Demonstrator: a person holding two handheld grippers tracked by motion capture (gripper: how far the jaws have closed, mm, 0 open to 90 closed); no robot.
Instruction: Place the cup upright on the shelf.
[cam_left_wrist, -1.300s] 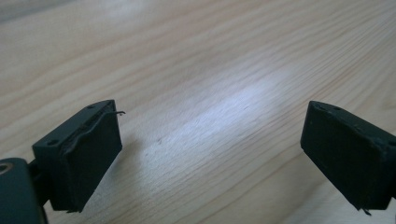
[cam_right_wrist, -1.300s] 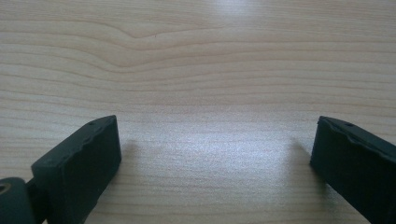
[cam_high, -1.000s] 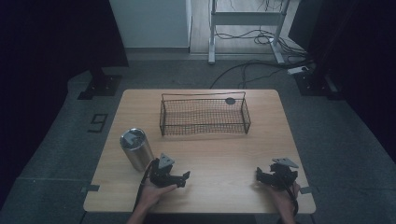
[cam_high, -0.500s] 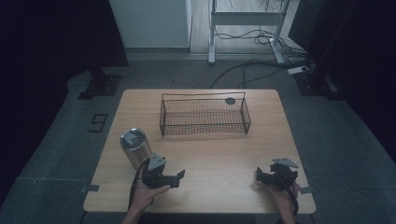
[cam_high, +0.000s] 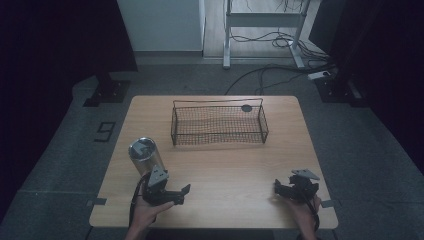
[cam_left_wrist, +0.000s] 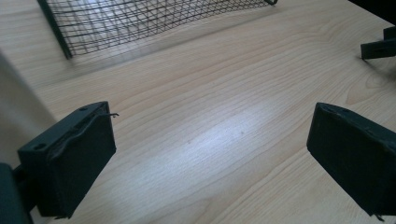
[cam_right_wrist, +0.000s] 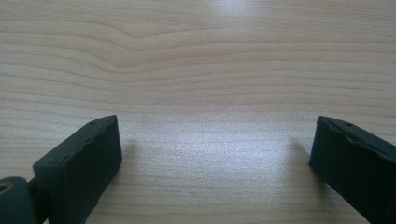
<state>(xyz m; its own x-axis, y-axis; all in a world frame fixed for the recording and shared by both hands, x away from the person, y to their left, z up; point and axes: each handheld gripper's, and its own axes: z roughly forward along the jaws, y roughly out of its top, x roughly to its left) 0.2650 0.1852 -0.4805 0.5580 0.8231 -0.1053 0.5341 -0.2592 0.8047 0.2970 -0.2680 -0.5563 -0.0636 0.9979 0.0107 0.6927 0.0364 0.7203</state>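
A black wire basket (cam_high: 218, 124) stands empty at the back middle of the wooden table (cam_high: 230, 165). A steel tumbler (cam_high: 143, 156) stands upright at the left. Just in front of it, near the front edge, a hand holds my left gripper (cam_high: 181, 196), which is open and points right. In the left gripper view the gripper (cam_left_wrist: 212, 126) has its jaws wide apart over bare wood, with the basket (cam_left_wrist: 140, 21) ahead and the blurred tumbler (cam_left_wrist: 14, 107) at the left edge. My right gripper (cam_high: 276, 191) rests open near the front right corner. In its own view the right gripper (cam_right_wrist: 215, 135) has bare wood between its jaws.
A small dark round disc (cam_high: 246, 108) lies by the basket's far right corner. The right gripper's jaw (cam_left_wrist: 378, 44) shows at the upper right of the left gripper view. Grey carpet, cables (cam_high: 260, 75) and a desk frame lie beyond the table.
My left gripper has slid a little to the left and toward the front edge, ending closer to the tumbler. The right gripper has stayed in place.
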